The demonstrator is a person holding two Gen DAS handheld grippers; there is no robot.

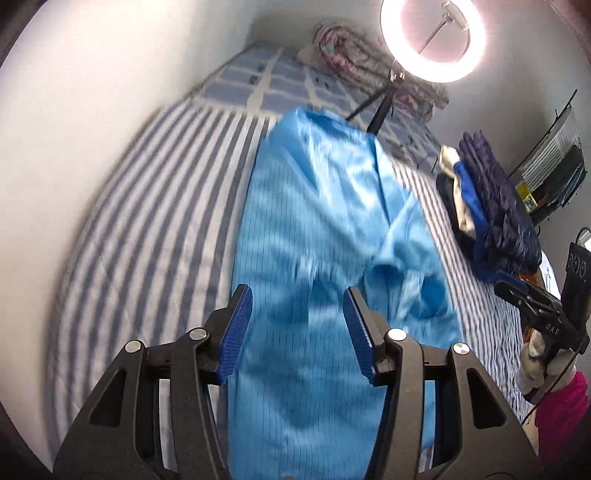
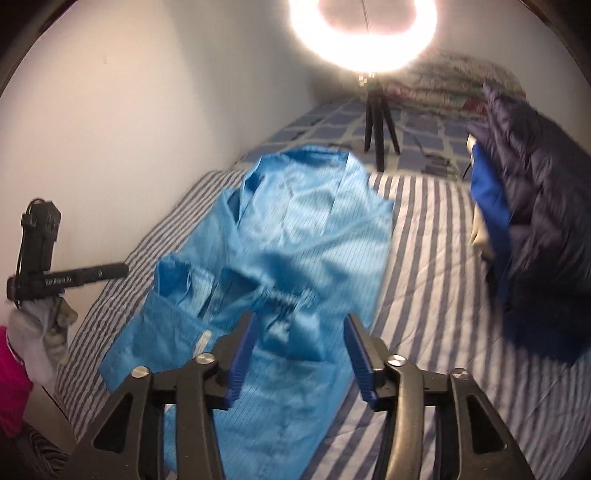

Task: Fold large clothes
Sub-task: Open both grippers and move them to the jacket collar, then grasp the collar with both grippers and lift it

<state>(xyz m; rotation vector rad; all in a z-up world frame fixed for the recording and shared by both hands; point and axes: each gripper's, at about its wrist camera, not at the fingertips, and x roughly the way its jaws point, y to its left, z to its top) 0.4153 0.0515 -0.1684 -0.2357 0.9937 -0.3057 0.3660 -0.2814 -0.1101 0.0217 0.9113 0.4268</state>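
A large light-blue pinstriped garment (image 1: pixel 325 206) (image 2: pixel 295 229) lies lengthwise on the striped bed sheet (image 1: pixel 147 206) (image 2: pixel 424 266), partly folded, with sleeves and rumpled cloth gathered on its middle. My left gripper (image 1: pixel 297 295) hovers above its near part, open, with nothing between the blue pads. My right gripper (image 2: pixel 302 321) also hangs open over the garment's near half, clear of the cloth. A gloved hand (image 1: pixel 535 354) holds the right tool at the bed's right edge. Another gloved hand (image 2: pixel 40 332) holds the left tool by the wall side.
A pile of clothes topped by a dark navy puffer jacket (image 1: pixel 495 206) (image 2: pixel 535 206) sits on the bed to the right of the garment. A lit ring light (image 1: pixel 432 37) (image 2: pixel 364 33) on a small tripod (image 2: pixel 376 118) stands beyond it. A white wall (image 1: pixel 110 92) runs along the left.
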